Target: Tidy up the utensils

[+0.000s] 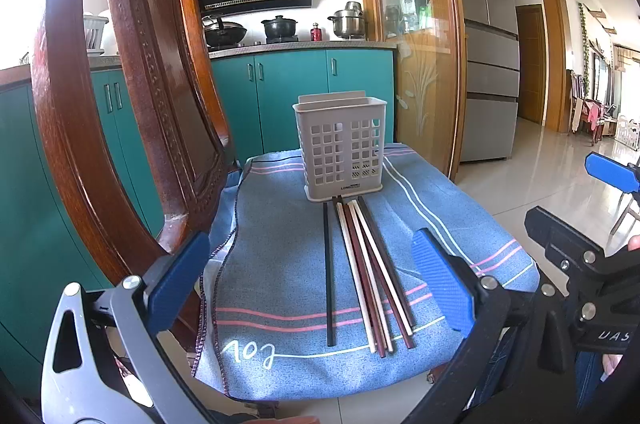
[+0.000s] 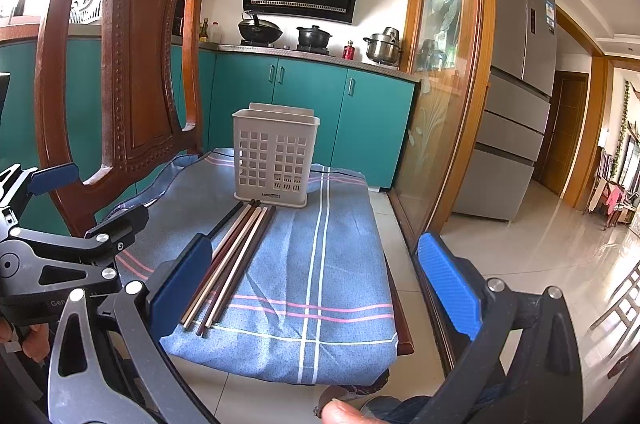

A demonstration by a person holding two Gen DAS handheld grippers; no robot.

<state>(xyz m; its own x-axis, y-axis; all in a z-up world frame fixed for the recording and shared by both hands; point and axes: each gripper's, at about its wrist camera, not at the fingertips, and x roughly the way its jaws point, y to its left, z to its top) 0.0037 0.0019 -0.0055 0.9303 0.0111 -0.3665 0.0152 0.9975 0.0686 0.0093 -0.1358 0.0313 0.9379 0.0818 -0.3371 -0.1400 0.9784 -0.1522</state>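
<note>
A white slotted utensil holder [image 1: 341, 150] stands upright at the far end of a blue striped cloth [image 1: 276, 264] on a chair seat. Several chopsticks [image 1: 368, 272], black, cream and dark brown, lie side by side in front of it. My left gripper [image 1: 312, 280] is open and empty, held before the near ends of the chopsticks. In the right wrist view the holder [image 2: 274, 160] and chopsticks [image 2: 236, 252] sit left of centre. My right gripper [image 2: 316, 284] is open and empty, to the right of the chopsticks above the cloth [image 2: 328, 264].
The wooden chair back [image 1: 132, 96] rises at the left of the seat. Teal kitchen cabinets [image 1: 288, 96] and a stove with pots stand behind. A glass-panelled wooden door [image 1: 424, 36] and a fridge [image 1: 488, 64] are to the right, with tiled floor [image 1: 540, 180] beyond.
</note>
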